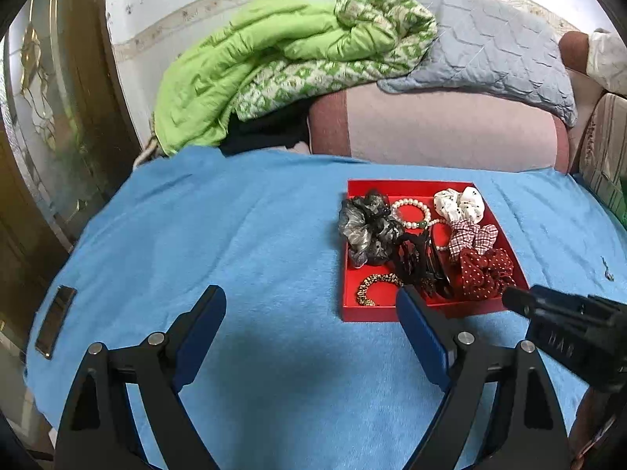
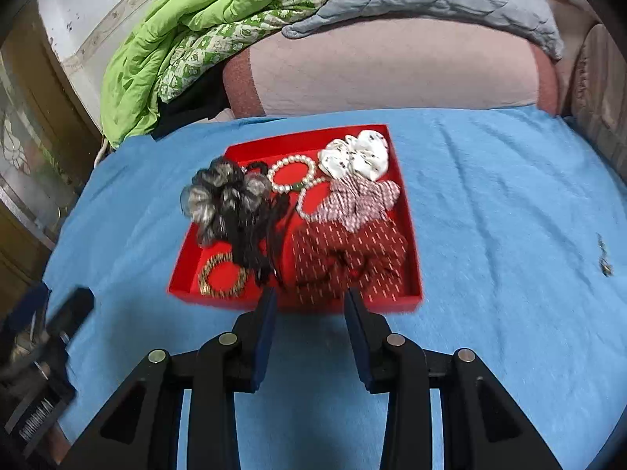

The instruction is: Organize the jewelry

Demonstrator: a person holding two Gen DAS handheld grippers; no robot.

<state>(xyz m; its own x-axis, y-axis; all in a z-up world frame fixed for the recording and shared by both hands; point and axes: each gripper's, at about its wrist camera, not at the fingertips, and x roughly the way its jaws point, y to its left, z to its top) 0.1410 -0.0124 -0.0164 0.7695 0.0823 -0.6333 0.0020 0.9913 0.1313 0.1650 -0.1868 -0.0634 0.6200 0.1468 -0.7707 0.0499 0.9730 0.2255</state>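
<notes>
Blue terry cloth [image 1: 235, 235] covers the whole flat surface under me, a bed or a low counter, I cannot tell which. Behind it lies a long pink bolster with dark red ends [image 1: 431, 129], with a crumpled bright green quilt [image 1: 243, 62] and a grey quilted pad [image 1: 490, 51] heaped on top of it.

On the cloth sits the square red cardboard tray [image 2: 243, 145], and all the pieces I can see are inside it. Along its right side run three scrunchies: a dark red one with white dots [image 2: 348, 254] nearest me, a red-and-white checked one [image 2: 360, 199] behind it, and a white one with black spots [image 2: 356, 154] in the far corner. On the left a grey and black gauzy scrunchie [image 2: 223, 196] spills over the tray's edge. Black hair clips [image 1: 419, 258] lie in the middle, two white pearl bracelets [image 2: 292, 172] just behind them, and a small gold-and-black beaded bracelet [image 2: 221, 276] in the near left corner.

My left claw [image 1: 311, 305] stands wide with nothing between its blue pads, over bare cloth, its right finger in front of the tray's near edge. My right claw [image 2: 309, 301] is set narrow, also empty, its tips at the tray's near wall just before the dotted scrunchie.

A small dark trinket [image 2: 605, 262] lies alone on the cloth, well off to the right.
</notes>
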